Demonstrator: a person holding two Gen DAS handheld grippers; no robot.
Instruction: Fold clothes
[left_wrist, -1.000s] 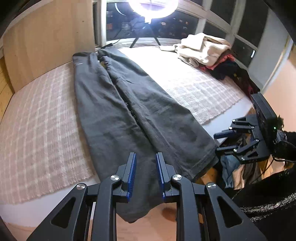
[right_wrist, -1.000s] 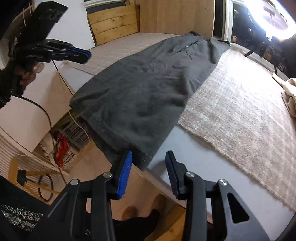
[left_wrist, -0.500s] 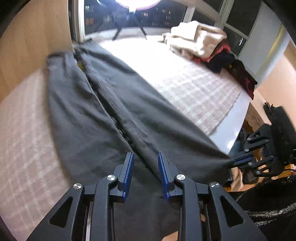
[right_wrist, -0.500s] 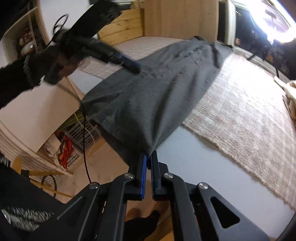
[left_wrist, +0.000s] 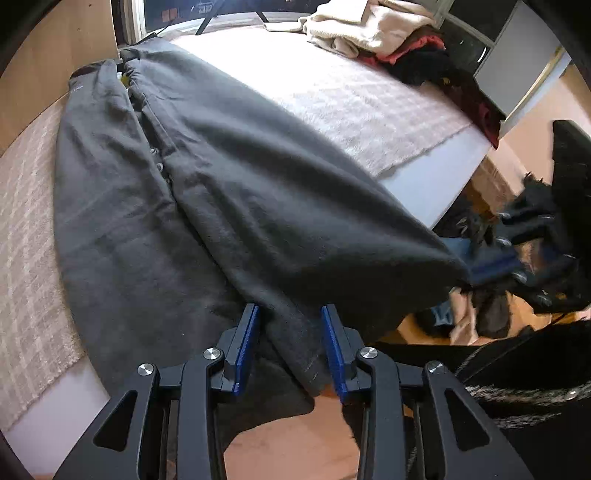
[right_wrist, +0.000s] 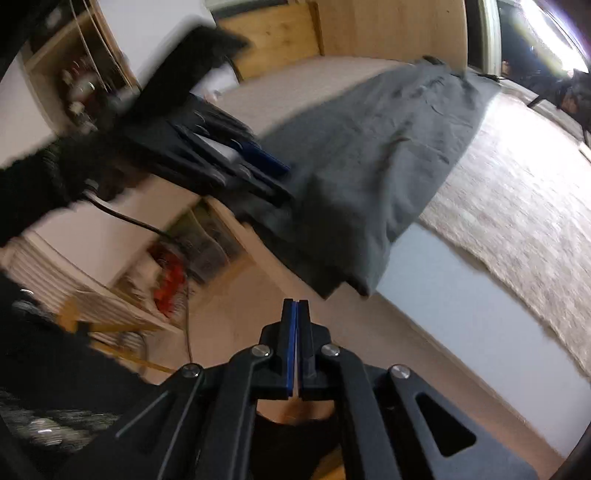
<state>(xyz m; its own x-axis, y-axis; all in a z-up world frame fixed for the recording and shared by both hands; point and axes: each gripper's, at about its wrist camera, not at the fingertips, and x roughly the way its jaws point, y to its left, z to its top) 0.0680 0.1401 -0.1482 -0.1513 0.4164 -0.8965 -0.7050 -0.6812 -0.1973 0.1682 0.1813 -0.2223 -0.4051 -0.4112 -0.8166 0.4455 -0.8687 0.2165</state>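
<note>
Ahead of the left jaws, a white bed (left_wrist: 448, 173) under a pale checked blanket (left_wrist: 354, 110). Spread lengthwise on it — dark grey trousers (left_wrist: 229, 192), leg ends overhanging the near edge. Far right, a heap of clothes (left_wrist: 373, 26) (cream, red, black).

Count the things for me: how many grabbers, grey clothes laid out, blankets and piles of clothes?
Grippers: 2, left gripper and right gripper
Grey garment: 1
Blanket: 1
Clothes pile: 1
Total: 5
</note>
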